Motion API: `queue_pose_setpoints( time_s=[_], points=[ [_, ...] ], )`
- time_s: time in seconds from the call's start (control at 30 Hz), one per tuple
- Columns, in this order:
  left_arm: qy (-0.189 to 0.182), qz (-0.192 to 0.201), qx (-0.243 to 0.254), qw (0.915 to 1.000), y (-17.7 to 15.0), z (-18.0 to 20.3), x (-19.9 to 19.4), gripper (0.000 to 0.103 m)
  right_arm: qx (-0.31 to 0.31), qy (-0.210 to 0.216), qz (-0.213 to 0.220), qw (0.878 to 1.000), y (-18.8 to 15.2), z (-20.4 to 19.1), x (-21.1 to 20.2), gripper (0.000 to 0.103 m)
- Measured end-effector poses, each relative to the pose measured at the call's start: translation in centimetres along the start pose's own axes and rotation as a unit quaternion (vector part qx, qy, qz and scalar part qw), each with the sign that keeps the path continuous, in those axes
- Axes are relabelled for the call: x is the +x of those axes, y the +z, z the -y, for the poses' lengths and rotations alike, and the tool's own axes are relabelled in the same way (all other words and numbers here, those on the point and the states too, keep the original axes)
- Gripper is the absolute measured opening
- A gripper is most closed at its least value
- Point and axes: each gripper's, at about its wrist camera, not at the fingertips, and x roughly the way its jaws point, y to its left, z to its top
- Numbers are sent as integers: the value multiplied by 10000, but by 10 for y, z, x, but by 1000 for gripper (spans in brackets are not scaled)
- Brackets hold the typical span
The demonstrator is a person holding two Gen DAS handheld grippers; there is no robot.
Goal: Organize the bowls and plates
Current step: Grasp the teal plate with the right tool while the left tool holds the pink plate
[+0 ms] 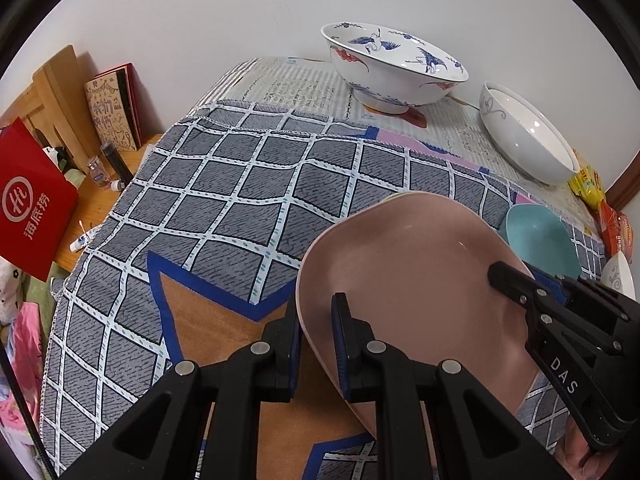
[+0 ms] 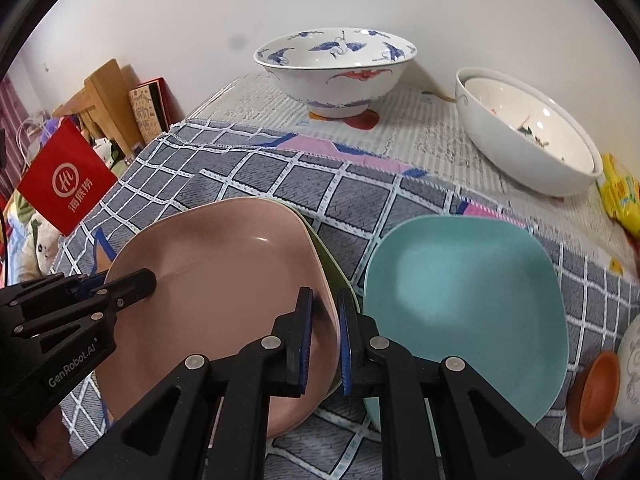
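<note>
A pink square plate [image 1: 408,272] [image 2: 208,280] is held at both sides above the checked cloth [image 1: 220,200] [image 2: 280,168]. My left gripper [image 1: 318,312] is shut on its left rim, one pad inside the plate and one outside; in the right wrist view it shows as the left gripper [image 2: 132,284]. My right gripper [image 2: 326,308] is shut on the opposite rim and appears as the right gripper [image 1: 516,280] at the plate's far edge. The edge of a green plate [image 2: 324,248] shows just under the pink one. A teal plate [image 2: 460,300] [image 1: 536,240] lies beside them on the right.
A blue-and-white crane bowl [image 1: 392,72] [image 2: 336,76] and a white bowl [image 1: 528,140] [image 2: 528,140] stand at the back near the wall. A small patterned bowl [image 2: 632,368] and a terracotta dish [image 2: 596,392] sit at the right edge. Snack packets [image 2: 620,196] lie right; a red bag [image 1: 28,200] stands left.
</note>
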Motion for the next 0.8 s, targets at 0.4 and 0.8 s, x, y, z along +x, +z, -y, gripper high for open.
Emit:
queue_pose_setpoints(
  time_s=[0.4,0.8],
  points=[
    [7,-8,137,9999,-8,6,-12,26,-310,-193,444,9983,4,-7,-17,36],
    [124,65,340,9993,-14,25,-32,26,186,-213,720,9970,-13,18,-63,37]
  ],
)
